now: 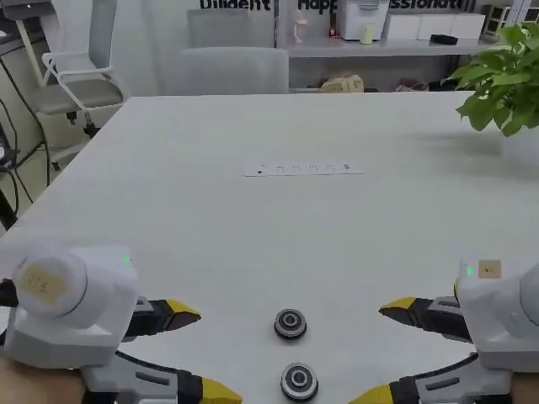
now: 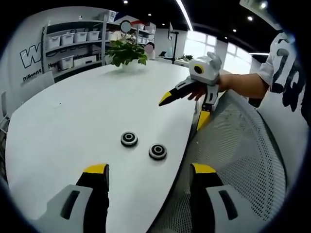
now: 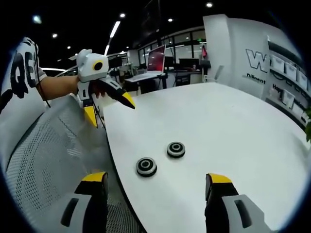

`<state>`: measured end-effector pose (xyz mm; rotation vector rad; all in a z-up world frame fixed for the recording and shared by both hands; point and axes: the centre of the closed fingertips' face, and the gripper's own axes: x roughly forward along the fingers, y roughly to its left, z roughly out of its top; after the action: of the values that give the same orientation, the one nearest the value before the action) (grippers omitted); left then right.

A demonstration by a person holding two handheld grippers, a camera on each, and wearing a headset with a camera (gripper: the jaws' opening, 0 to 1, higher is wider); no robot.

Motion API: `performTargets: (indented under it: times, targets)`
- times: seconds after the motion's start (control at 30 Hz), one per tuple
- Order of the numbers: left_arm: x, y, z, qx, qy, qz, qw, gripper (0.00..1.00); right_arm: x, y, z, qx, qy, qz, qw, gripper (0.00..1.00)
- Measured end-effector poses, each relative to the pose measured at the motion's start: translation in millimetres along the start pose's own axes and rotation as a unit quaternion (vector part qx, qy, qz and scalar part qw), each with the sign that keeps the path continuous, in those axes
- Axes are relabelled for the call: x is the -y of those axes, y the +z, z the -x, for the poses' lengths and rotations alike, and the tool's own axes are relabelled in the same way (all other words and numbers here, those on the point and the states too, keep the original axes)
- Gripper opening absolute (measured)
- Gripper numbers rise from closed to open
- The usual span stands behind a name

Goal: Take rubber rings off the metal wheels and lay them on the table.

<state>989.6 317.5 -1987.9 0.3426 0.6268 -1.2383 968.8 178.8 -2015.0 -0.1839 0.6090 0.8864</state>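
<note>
- White wall lettering (image 3: 256, 59) beyond the table (image 1: 253, 126) reads a large "W"; the smaller line under it is too small to read.
- Left gripper (image 1: 215, 353) and right gripper (image 1: 368, 353) hang at the table's near edge, jaws wide apart, touching nothing.
- Two metal wheels, far wheel (image 1: 290, 324) and near wheel (image 1: 299, 380), lie on the table between the grippers, black rubber rings (image 1: 290, 315) on them.
</note>
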Motion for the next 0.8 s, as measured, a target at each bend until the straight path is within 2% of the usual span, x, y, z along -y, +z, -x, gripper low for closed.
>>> performTargets:
  times: [0.33,0.8]
  targets:
    - [0.6,1.9,-10.3,-0.006,-0.01,-0.002,0.9999,0.64,6.2,-14.8,-7.8,-0.015,0.007,-0.006,0.9998,0.79]
    - [-0.3,6.4,-25.7,-0.017,-0.022,-0.01,0.9995,0.64,9.6,-24.7,-19.1,-0.027,0.024,-0.004,0.9993,0.74]
